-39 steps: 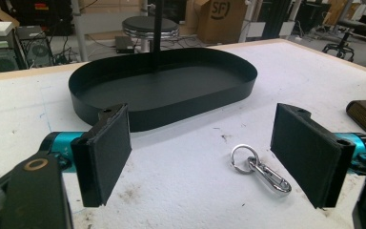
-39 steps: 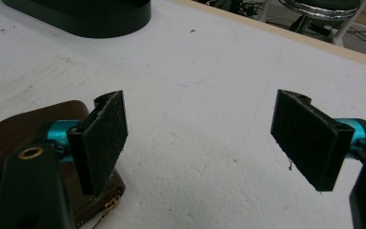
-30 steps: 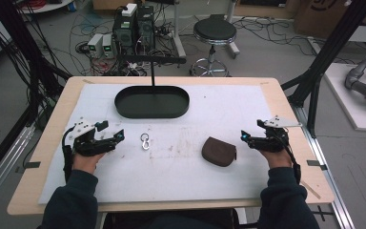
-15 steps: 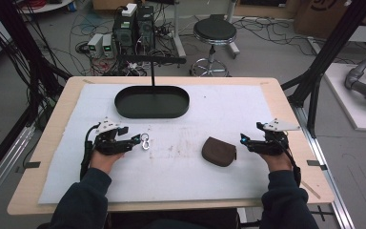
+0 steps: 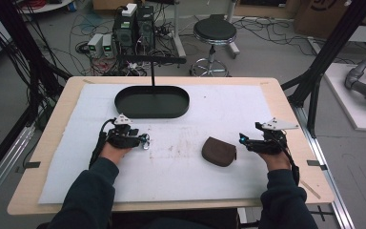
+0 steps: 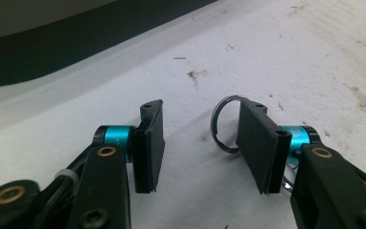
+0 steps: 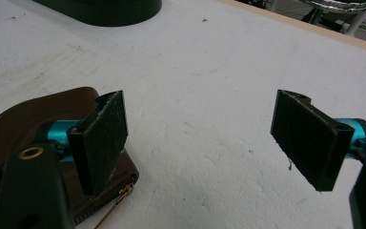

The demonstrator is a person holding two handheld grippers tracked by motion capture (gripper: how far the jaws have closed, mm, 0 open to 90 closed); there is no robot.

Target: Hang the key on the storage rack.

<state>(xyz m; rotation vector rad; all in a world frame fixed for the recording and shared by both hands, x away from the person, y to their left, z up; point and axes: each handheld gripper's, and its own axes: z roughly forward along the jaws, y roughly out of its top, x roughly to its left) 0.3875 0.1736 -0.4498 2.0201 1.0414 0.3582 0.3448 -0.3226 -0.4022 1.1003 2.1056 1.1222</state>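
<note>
A metal key ring [image 6: 221, 125] lies on the white mat, leaning against the inner face of my left gripper's right-hand pad. My left gripper [image 6: 202, 109] has just been closing its jaws; they stand half apart around the ring without pinching it. From above, the left gripper [image 5: 140, 139] reaches the key ring [image 5: 147, 142] left of centre. A brown zip pouch [image 5: 219, 151] lies right of centre. My right gripper [image 5: 243, 139] stands wide open just right of it, with nothing between its fingers. In the right gripper view the pouch [image 7: 14, 126] sits behind the left jaw of the right gripper [image 7: 201, 101].
A black oval tray [image 5: 124, 102] with an upright stand sits at the back of the white mat [image 5: 181, 176]. The table's wooden rim [image 5: 295, 109] runs around the mat. A stool, cables and equipment stand on the floor beyond.
My left gripper moved right across the mat to the key ring and its jaws narrowed. The right gripper and the pouch stayed put.
</note>
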